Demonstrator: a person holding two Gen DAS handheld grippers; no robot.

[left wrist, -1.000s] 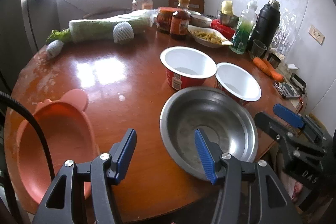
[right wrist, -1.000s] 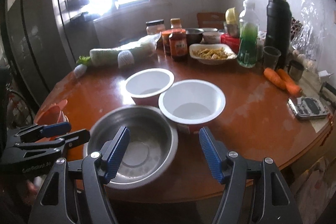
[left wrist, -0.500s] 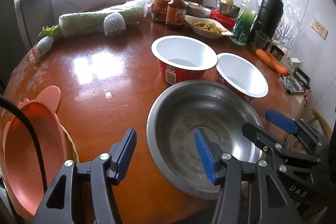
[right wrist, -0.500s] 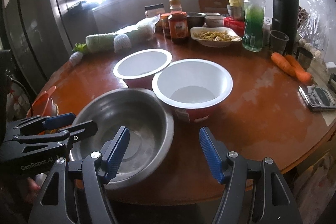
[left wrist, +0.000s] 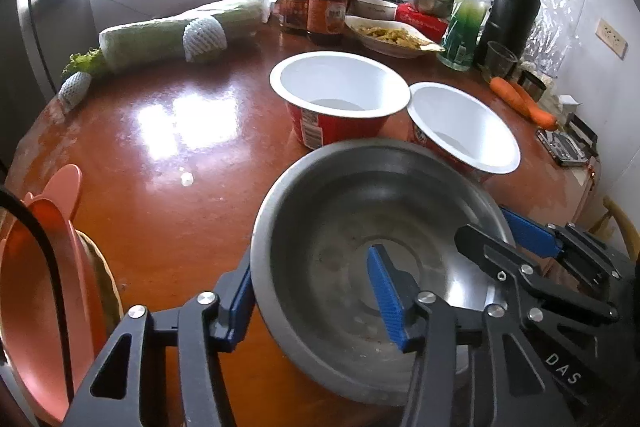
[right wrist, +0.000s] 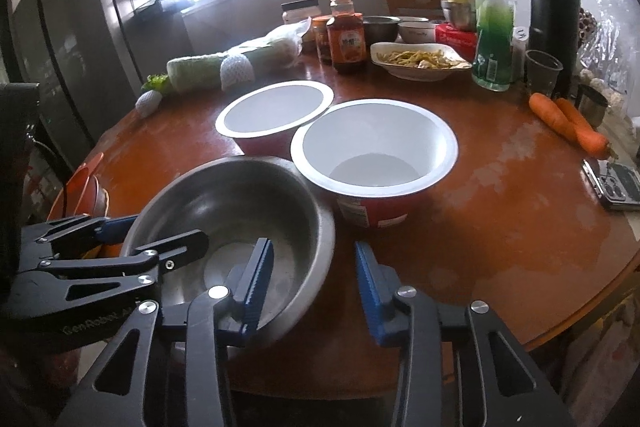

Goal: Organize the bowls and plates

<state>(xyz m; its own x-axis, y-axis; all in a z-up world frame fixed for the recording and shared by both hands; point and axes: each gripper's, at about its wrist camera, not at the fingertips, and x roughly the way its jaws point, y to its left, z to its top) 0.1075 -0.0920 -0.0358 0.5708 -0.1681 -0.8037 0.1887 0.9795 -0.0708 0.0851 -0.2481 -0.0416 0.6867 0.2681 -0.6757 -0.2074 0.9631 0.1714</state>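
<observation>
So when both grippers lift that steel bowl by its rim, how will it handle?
The steel bowl looks thin and empty, so probably light and rigid. Its smooth rim may slip between the closing jaws. Gripped on opposite sides, it should stay level.

Both close, angled down over the table's [left wrist: 168, 155] near edge: left from the steel bowl's [left wrist: 360, 227] left, right from its right [right wrist: 240, 203]; shared: bowl, table.

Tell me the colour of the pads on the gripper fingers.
Blue, ribbed pads on black fingers; clearest in the right wrist view.
</observation>
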